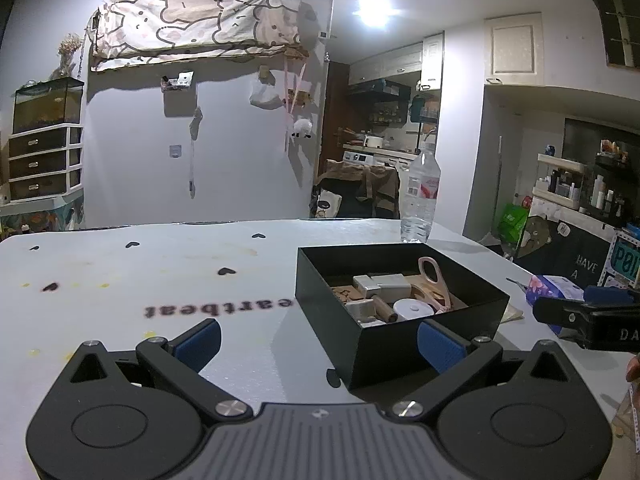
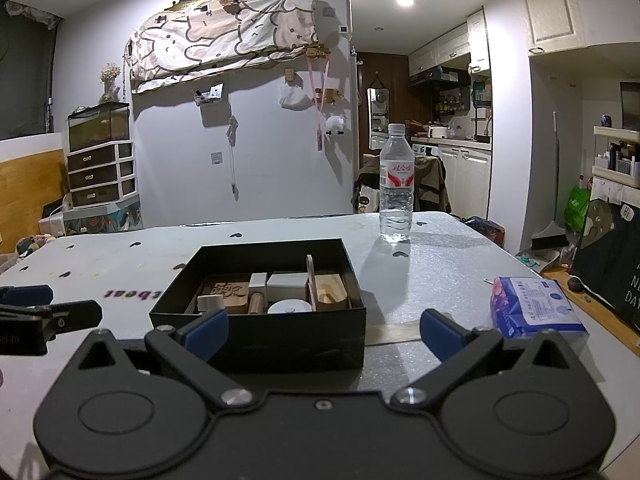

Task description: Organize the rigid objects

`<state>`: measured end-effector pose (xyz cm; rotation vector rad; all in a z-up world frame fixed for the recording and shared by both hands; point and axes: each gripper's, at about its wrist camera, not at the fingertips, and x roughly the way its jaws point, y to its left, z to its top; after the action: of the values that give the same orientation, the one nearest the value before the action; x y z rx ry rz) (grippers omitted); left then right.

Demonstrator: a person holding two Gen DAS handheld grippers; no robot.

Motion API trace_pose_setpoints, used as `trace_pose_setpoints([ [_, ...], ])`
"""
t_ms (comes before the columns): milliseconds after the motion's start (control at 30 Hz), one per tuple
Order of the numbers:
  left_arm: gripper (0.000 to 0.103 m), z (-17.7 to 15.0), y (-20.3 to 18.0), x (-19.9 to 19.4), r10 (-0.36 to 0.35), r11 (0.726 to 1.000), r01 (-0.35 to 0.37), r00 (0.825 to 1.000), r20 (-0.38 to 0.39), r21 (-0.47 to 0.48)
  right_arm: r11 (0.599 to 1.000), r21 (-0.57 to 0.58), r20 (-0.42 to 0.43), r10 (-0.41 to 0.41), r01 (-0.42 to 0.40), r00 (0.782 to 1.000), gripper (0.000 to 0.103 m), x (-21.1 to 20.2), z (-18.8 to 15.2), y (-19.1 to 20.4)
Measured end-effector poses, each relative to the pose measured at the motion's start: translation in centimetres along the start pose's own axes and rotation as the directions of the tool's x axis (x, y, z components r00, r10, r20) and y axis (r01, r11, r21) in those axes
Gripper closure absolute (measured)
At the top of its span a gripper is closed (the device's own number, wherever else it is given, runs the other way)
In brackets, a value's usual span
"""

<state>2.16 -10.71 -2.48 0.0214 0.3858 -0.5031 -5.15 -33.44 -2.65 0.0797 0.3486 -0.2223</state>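
A black open box (image 1: 404, 344) (image 2: 260, 336) stands on the white table and holds several small things: pink scissors (image 1: 434, 280), wooden blocks (image 2: 225, 293), a white block (image 2: 286, 285), a white round lid (image 2: 290, 306). My left gripper (image 1: 318, 344) is open, its blue pads wide apart, just short of the box's near left corner. The box's near wall stands right in front of my open right gripper (image 2: 324, 334), which holds nothing. In the left wrist view the right gripper shows at the right edge.
A clear water bottle (image 2: 396, 188) stands behind the box, far right. A blue tissue pack (image 2: 534, 308) lies right of the box near the table edge. A flat pale strip (image 2: 394, 330) lies beside the box. Dark boards stand off the table's right side.
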Motion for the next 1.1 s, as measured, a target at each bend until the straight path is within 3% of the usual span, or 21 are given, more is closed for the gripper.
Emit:
trace_pose_setpoints([
  [1100,0.000,0.26,-0.14,-0.29,0.014,1.000,-0.014,1.000,0.004,0.006,1.000,-0.001,0.003,0.001,-0.001,1.000,0.000,-0.23,-0.11,0.38],
])
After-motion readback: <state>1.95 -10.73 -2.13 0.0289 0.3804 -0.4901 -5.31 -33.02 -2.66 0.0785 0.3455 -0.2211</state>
